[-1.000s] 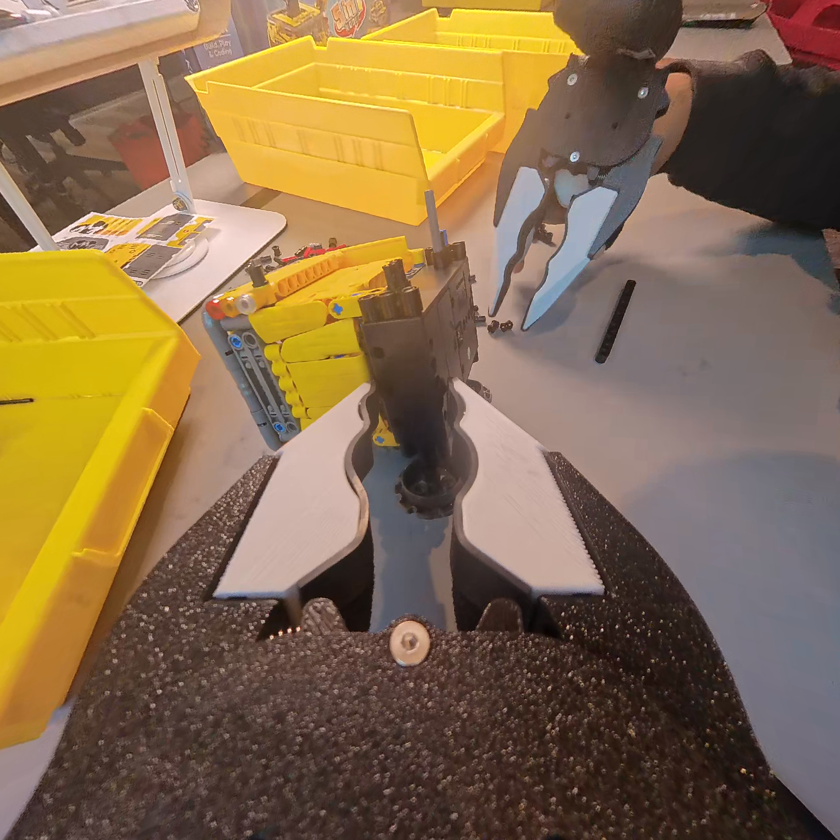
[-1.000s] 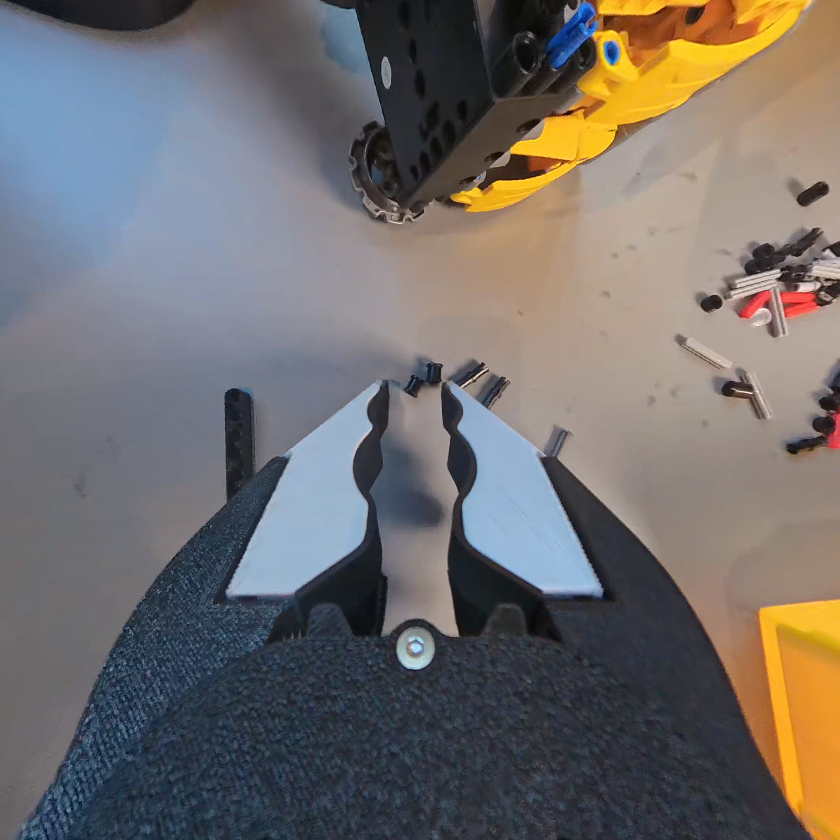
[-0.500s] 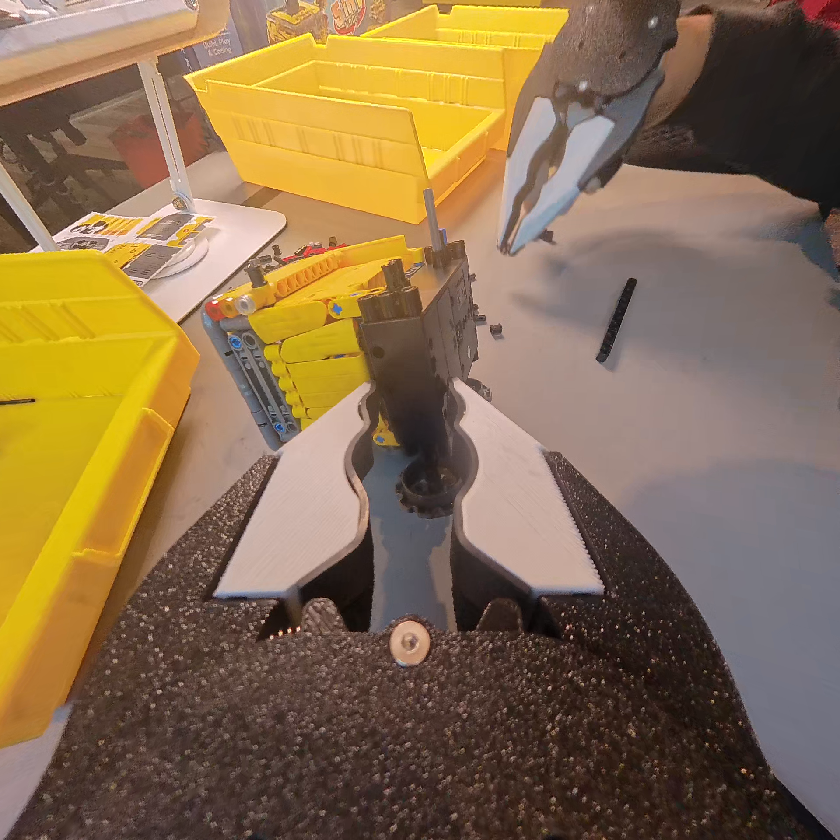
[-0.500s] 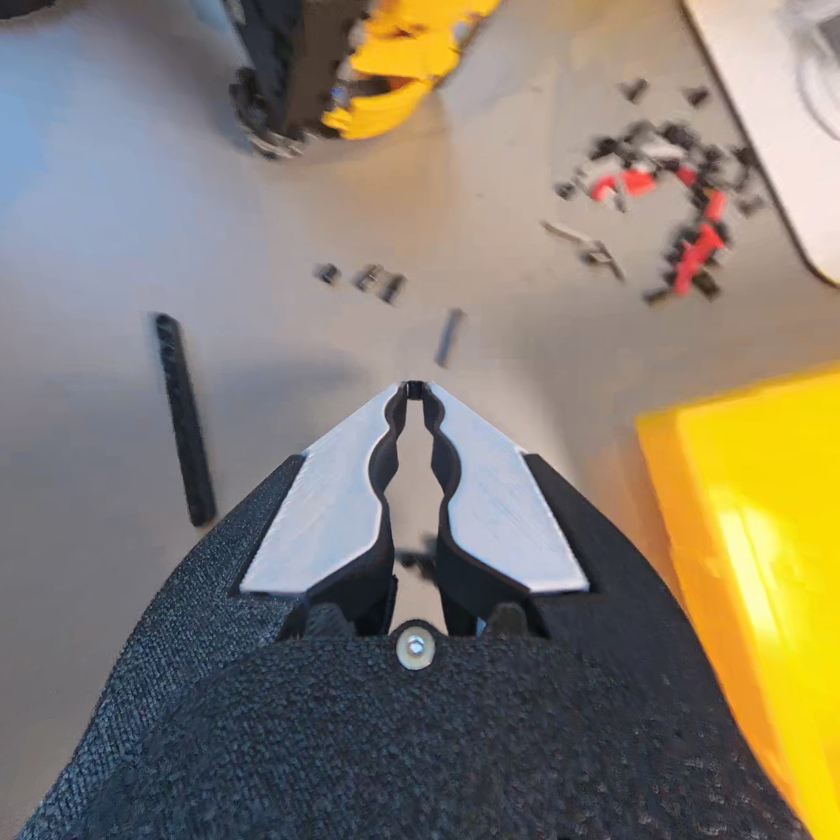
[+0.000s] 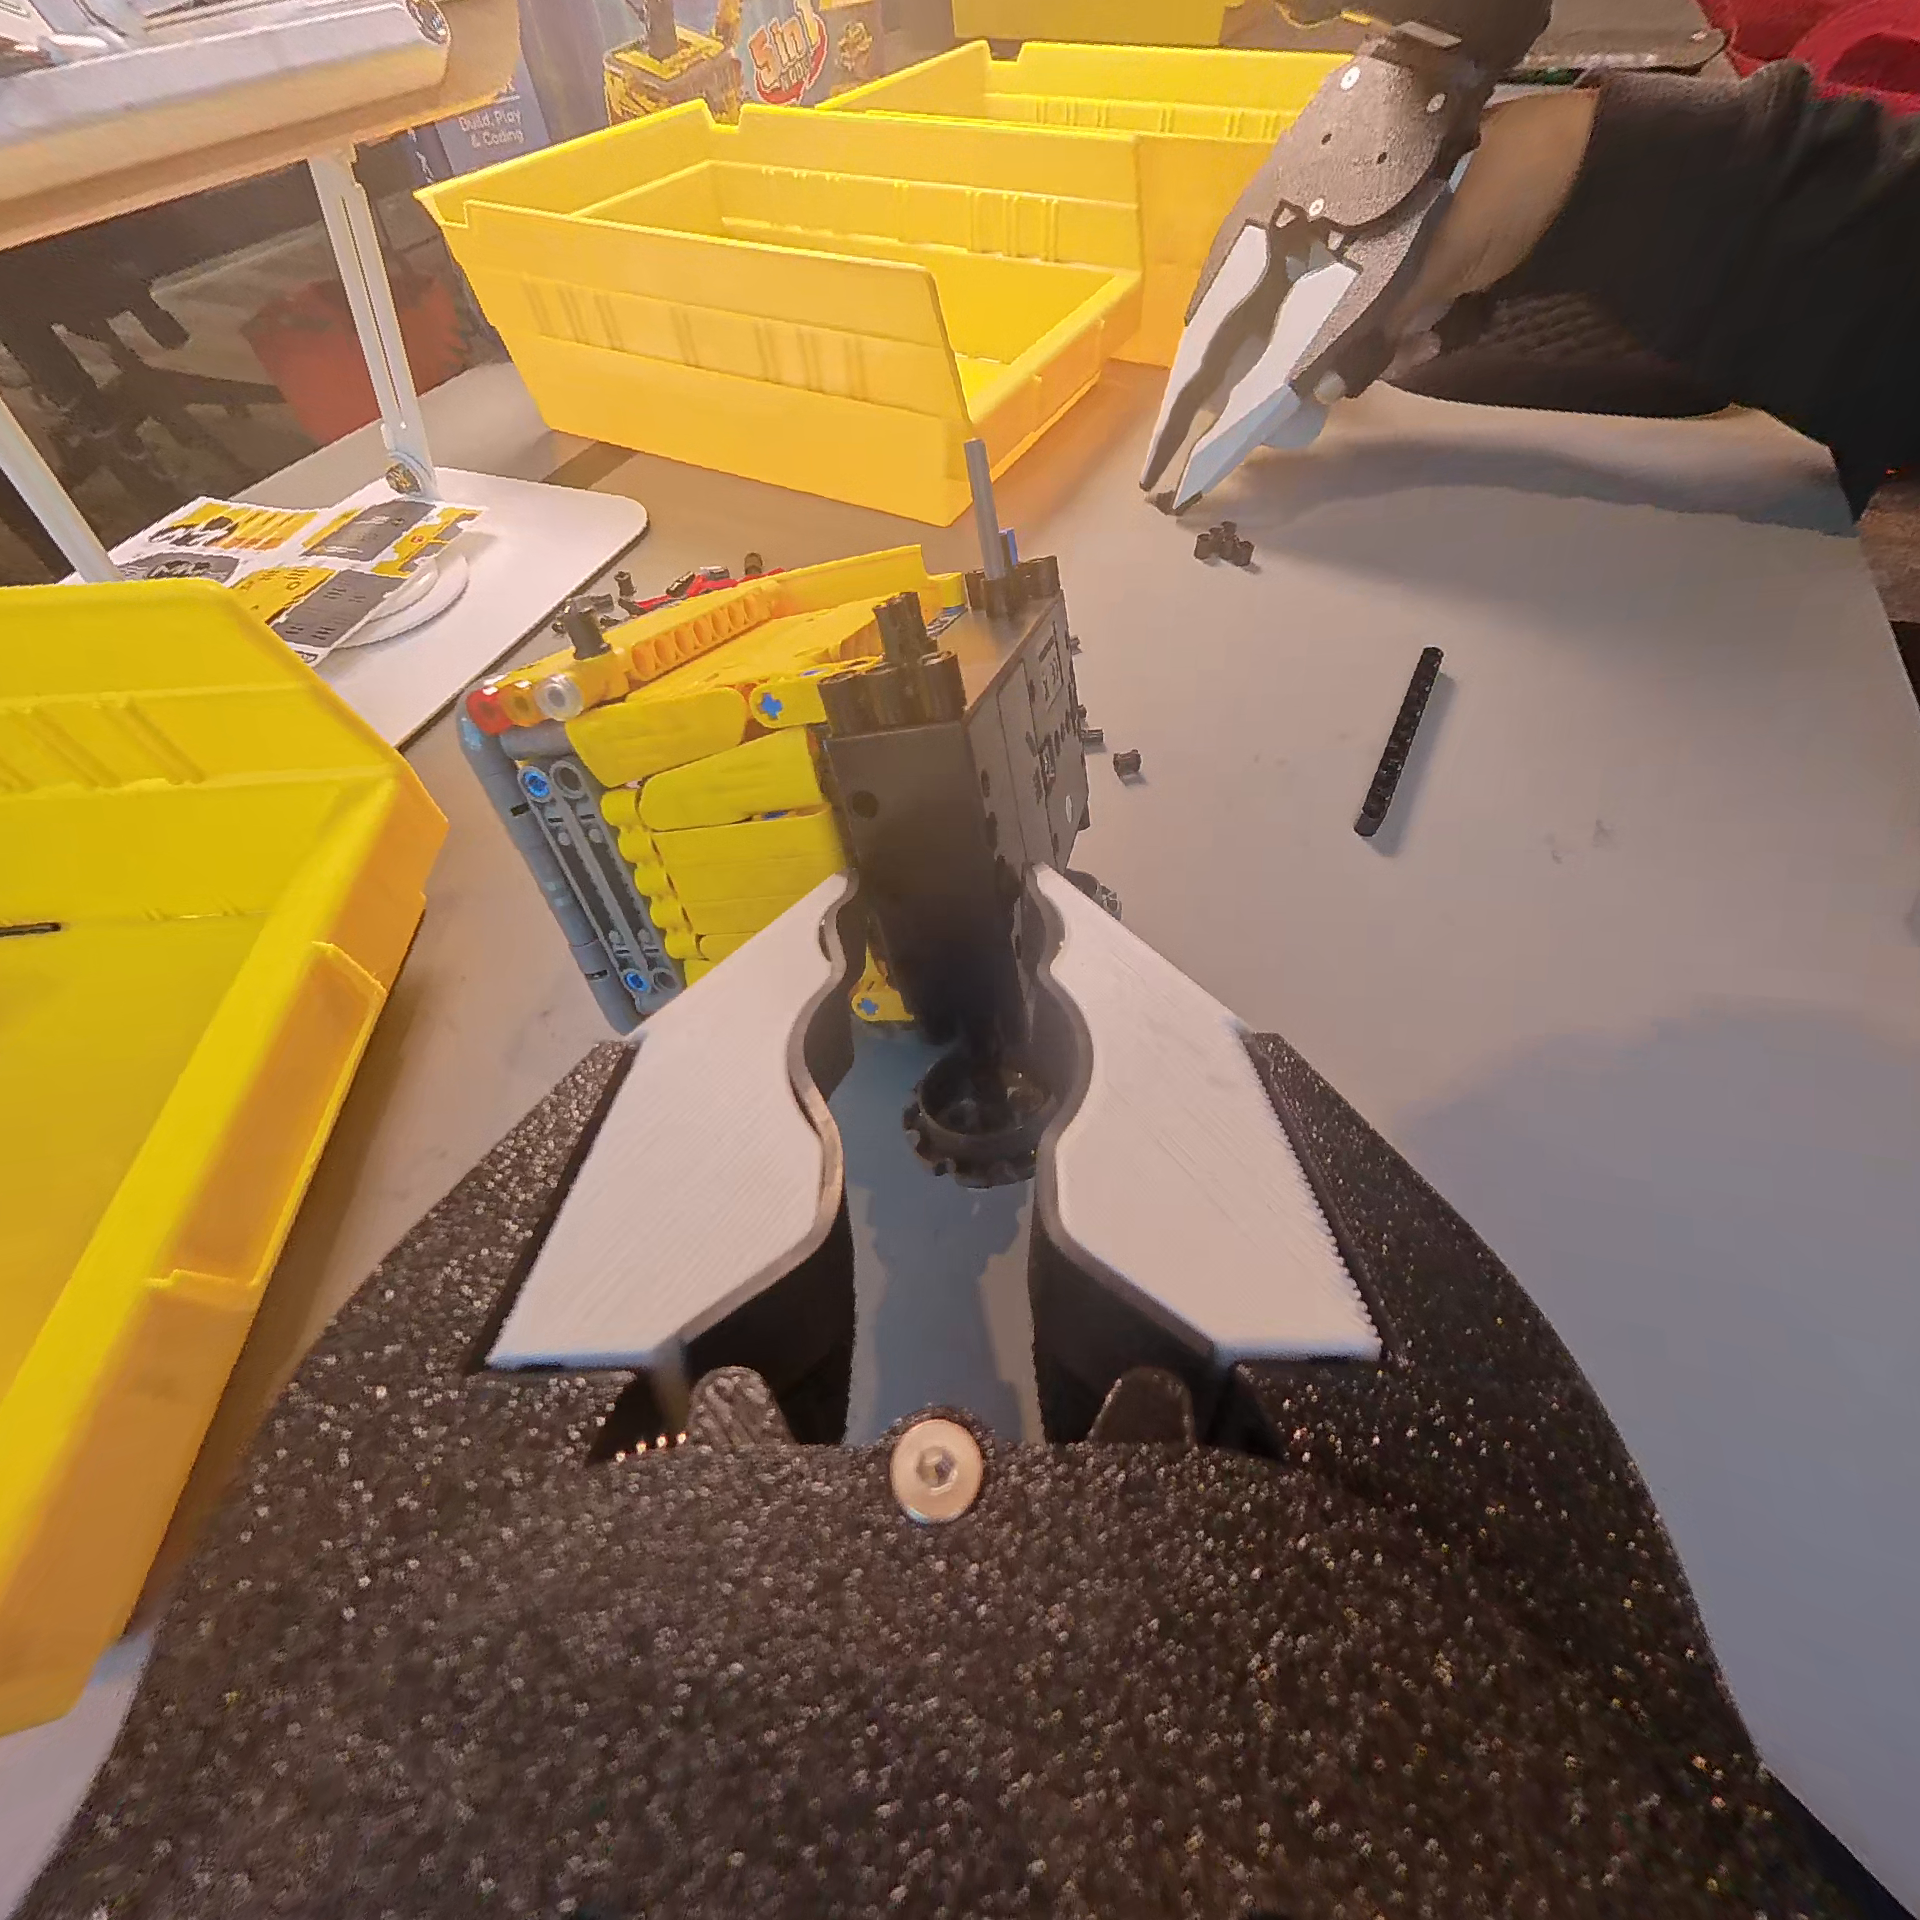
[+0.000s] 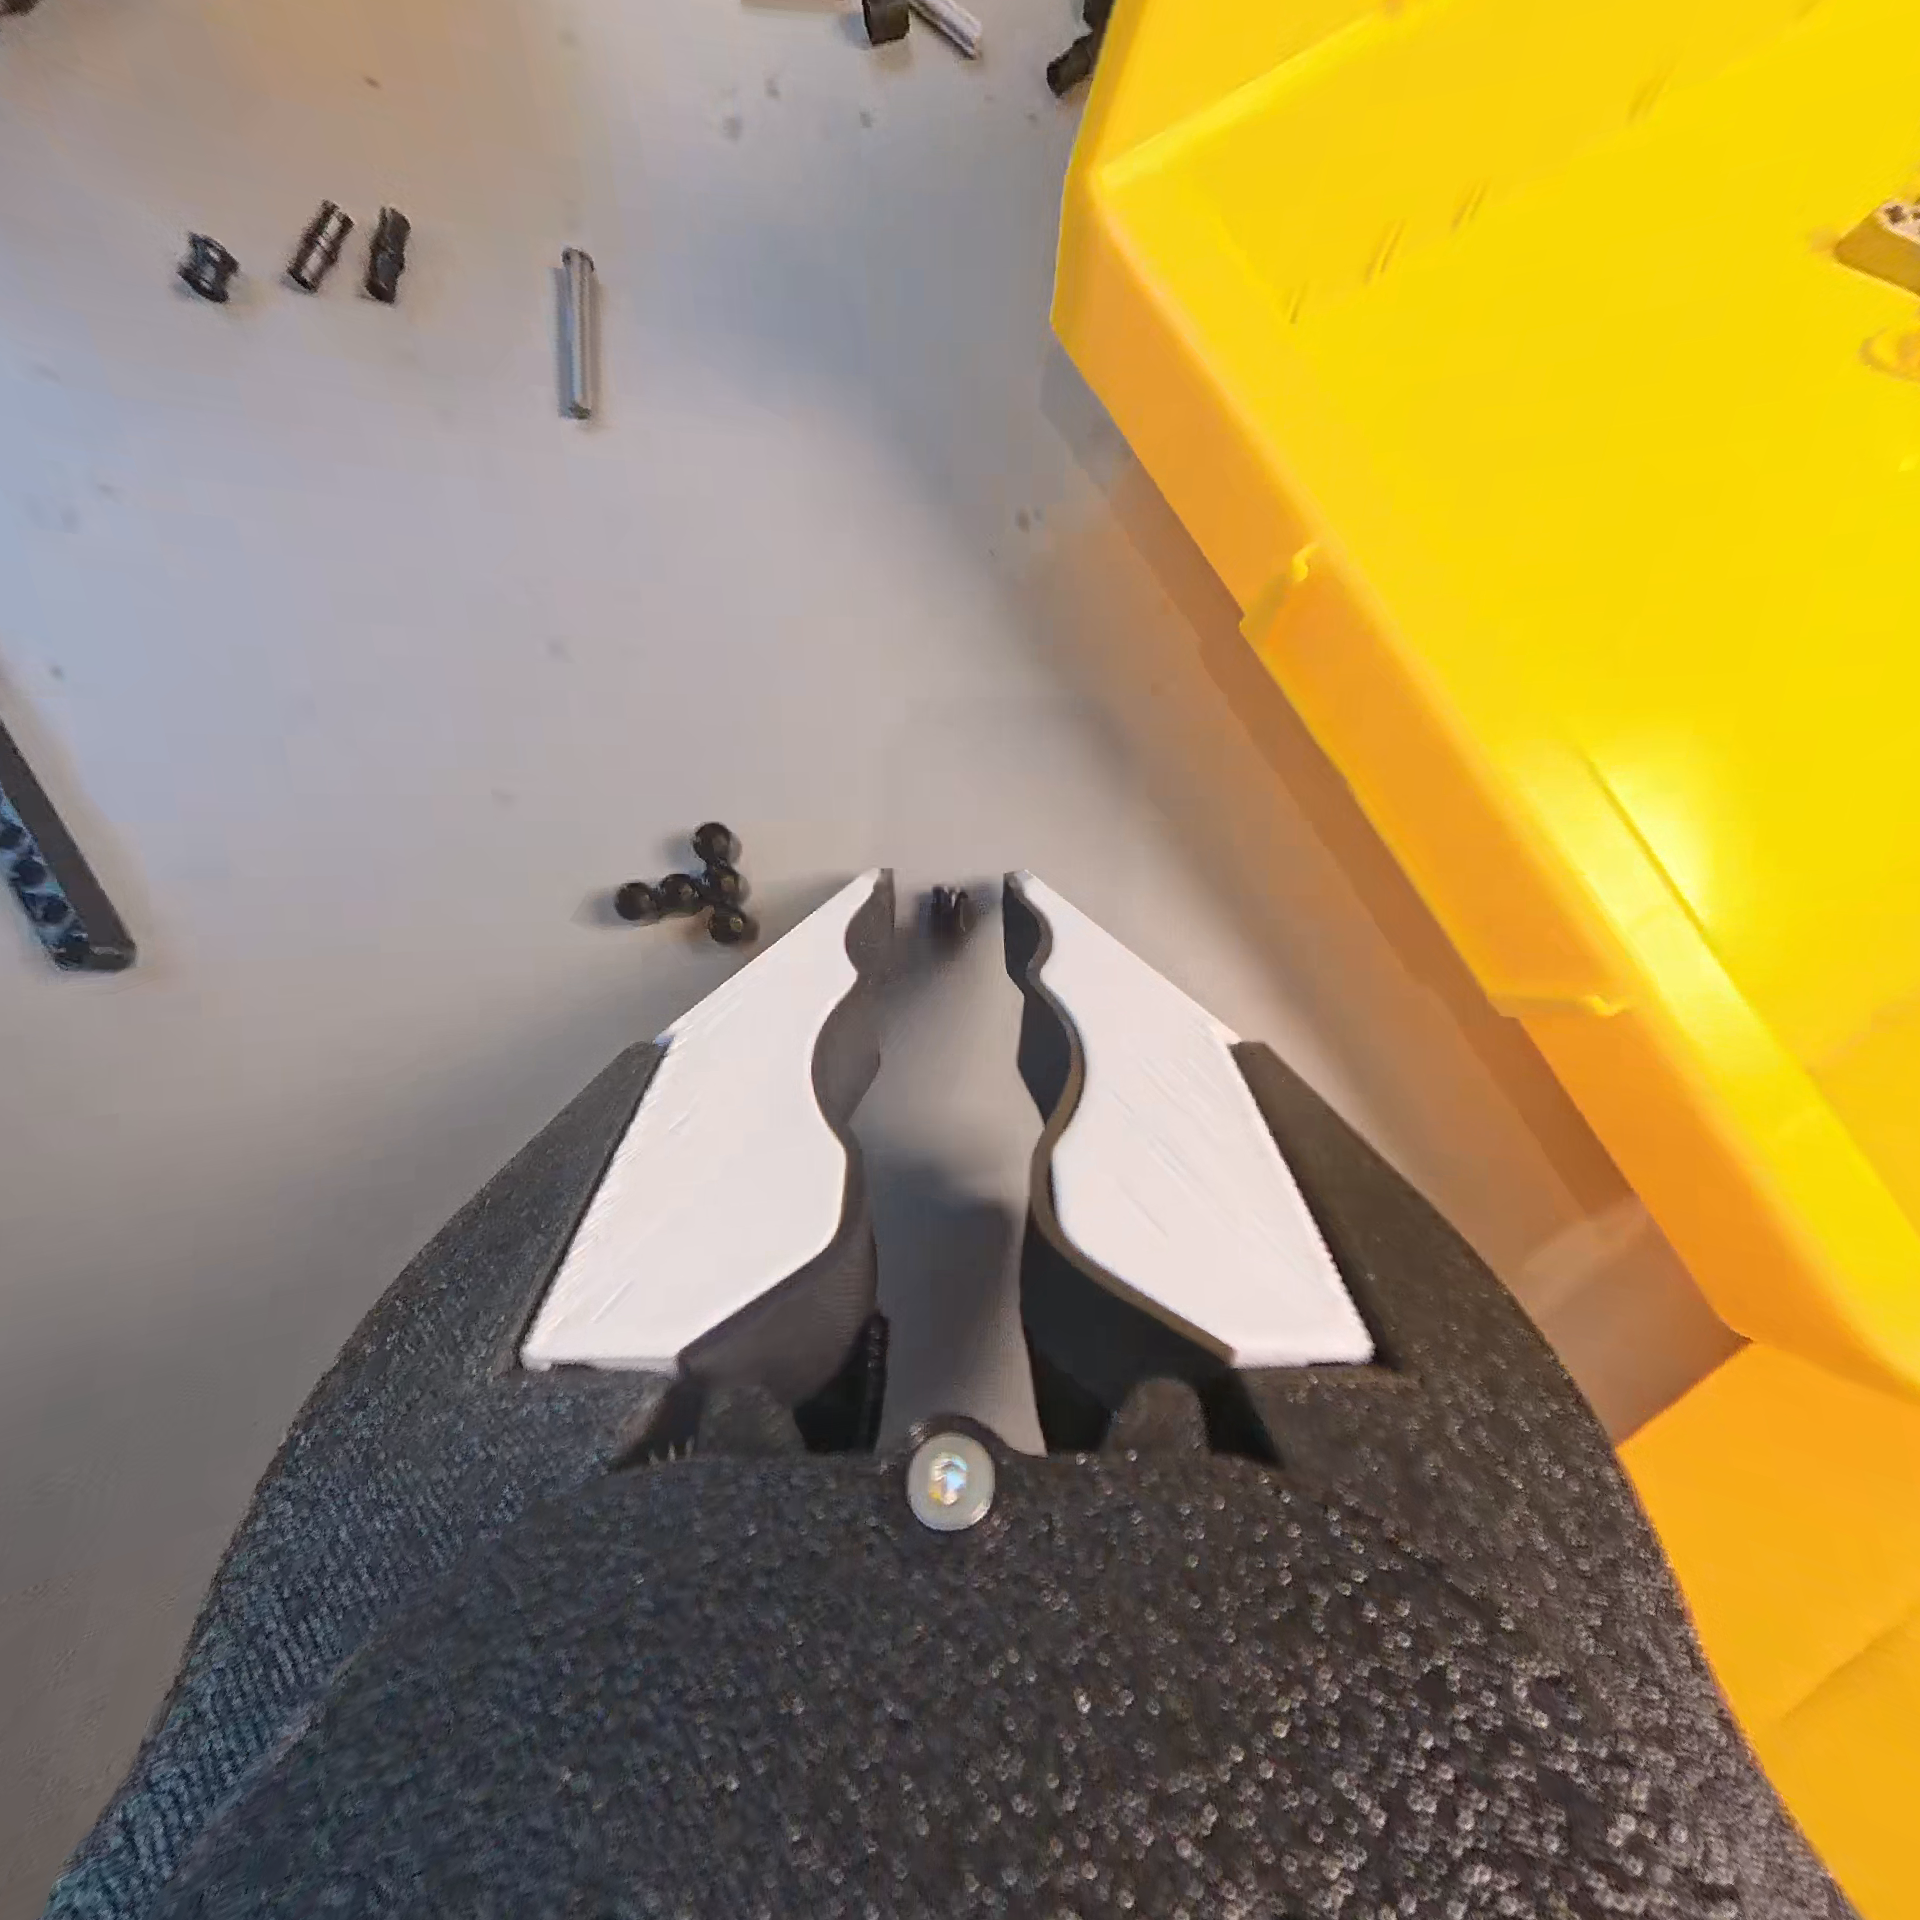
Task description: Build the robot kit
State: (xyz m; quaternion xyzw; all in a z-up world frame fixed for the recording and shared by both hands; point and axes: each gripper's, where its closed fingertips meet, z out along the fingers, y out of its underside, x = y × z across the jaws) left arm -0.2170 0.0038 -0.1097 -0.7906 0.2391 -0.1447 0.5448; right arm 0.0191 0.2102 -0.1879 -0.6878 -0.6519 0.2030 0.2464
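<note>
Two tools | left tool (image 5: 940,914) clamps black-and-yellow brick model (image 5: 790,769) | right tool (image 6: 945,883) parted, straddling small black pin (image 6: 945,902) on bench (image 6: 364,582)

Between the pale grey fingers of the left gripper (image 5: 940,914), whose body is black flecked with light specks, stands a toy build (image 5: 810,790) of yellow and black, with grey bars, blue pins and a red stud on its left. Left of that gripper and beyond the build are bright yellow bins (image 5: 156,935), on a plain grey table (image 5: 1558,1039). The right gripper (image 6: 945,894) has white-topped fingers on black; a small black pin (image 6: 945,902) lies between its tips, black pins (image 6: 691,894) just left, a yellow bin (image 6: 1507,520) to its right.
</note>
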